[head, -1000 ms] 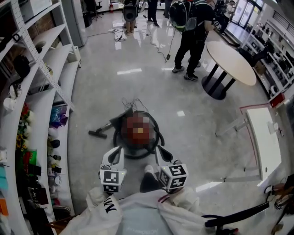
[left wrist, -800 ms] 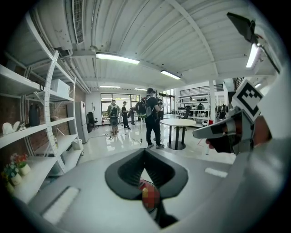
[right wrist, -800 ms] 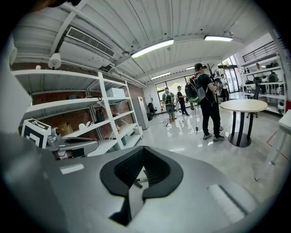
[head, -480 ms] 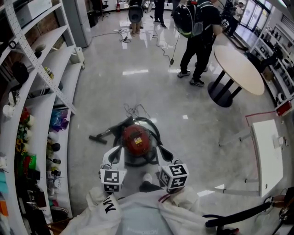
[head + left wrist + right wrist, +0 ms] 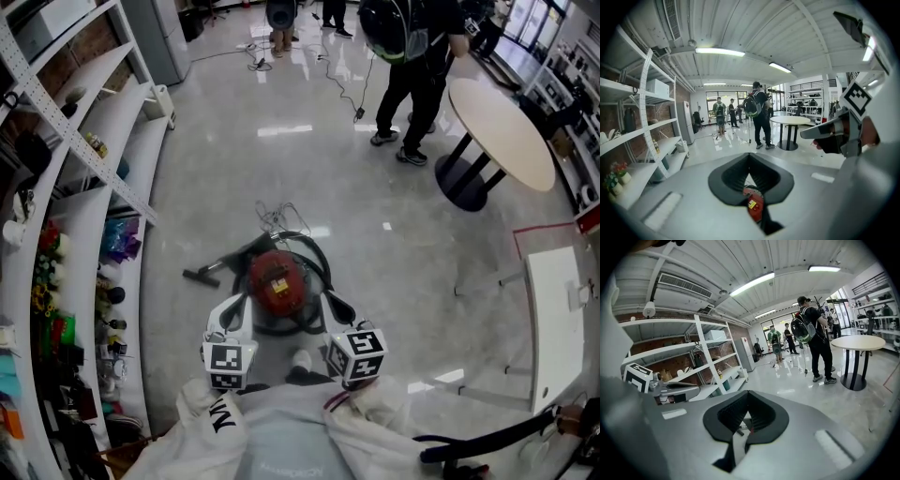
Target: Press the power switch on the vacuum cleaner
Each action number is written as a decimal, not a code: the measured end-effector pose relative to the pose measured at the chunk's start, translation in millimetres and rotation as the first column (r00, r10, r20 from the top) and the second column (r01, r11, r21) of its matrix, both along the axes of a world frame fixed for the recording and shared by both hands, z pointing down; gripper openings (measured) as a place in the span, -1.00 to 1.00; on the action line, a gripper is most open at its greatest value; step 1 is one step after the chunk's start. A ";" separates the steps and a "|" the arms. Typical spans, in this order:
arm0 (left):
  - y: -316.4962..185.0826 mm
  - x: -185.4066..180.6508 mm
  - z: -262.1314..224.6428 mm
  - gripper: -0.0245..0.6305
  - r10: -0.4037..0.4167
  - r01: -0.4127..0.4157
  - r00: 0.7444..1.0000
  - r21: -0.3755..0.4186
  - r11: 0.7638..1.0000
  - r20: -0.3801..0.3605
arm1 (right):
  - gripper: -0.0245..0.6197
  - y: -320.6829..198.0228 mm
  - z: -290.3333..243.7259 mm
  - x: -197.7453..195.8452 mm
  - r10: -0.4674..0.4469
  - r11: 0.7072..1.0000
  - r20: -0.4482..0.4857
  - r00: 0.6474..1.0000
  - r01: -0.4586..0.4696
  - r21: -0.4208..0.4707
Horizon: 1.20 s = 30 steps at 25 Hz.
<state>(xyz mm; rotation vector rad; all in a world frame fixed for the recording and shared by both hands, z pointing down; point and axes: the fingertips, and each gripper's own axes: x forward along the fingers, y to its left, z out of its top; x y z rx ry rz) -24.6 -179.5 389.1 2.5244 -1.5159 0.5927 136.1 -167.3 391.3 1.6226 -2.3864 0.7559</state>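
Note:
A round red vacuum cleaner (image 5: 277, 281) sits on the floor right in front of me, ringed by its black hose (image 5: 323, 272). Its wand ends in a floor nozzle (image 5: 199, 275) to the left. I cannot make out the power switch on its top. My left gripper (image 5: 244, 303) hovers at the vacuum's near left edge, shut and empty. My right gripper (image 5: 329, 301) hovers at the near right edge, also shut and empty. In the left gripper view, the red vacuum cleaner (image 5: 754, 206) shows below the left gripper (image 5: 749, 155). The right gripper (image 5: 747, 393) points over the floor.
White shelves (image 5: 94, 187) full of small items run along the left. A loose cable (image 5: 277, 220) lies behind the vacuum. A person with a backpack (image 5: 412, 56) stands by a round table (image 5: 502, 127). A white table (image 5: 553, 319) is at the right.
Both grippers keep their places beside the vacuum. The vacuum sits slightly lower in the head view, and the person with the backpack has drifted toward the frame's top.

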 end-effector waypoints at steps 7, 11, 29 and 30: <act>-7.7 7.6 -3.6 -0.93 -0.009 0.009 1.000 0.001 1.000 0.012 | -0.92 -10.6 5.5 10.0 -0.005 1.000 0.016 1.000 0.005 -0.006; -7.3 4.3 0.7 -0.93 -0.026 0.026 1.000 -0.006 1.000 0.015 | -0.92 -14.1 11.8 6.8 -0.021 1.000 0.012 1.000 0.021 -0.020; -16.0 -18.3 55.7 -0.93 -0.038 0.037 0.999 -0.120 0.992 -0.003 | -0.92 -13.8 65.1 -9.7 -0.031 0.987 -0.050 0.998 0.022 -0.162; -16.8 -19.2 61.7 -0.93 -0.038 0.038 0.999 -0.129 0.991 -0.004 | -0.92 -13.7 71.1 -9.8 -0.030 0.985 -0.055 0.998 0.020 -0.174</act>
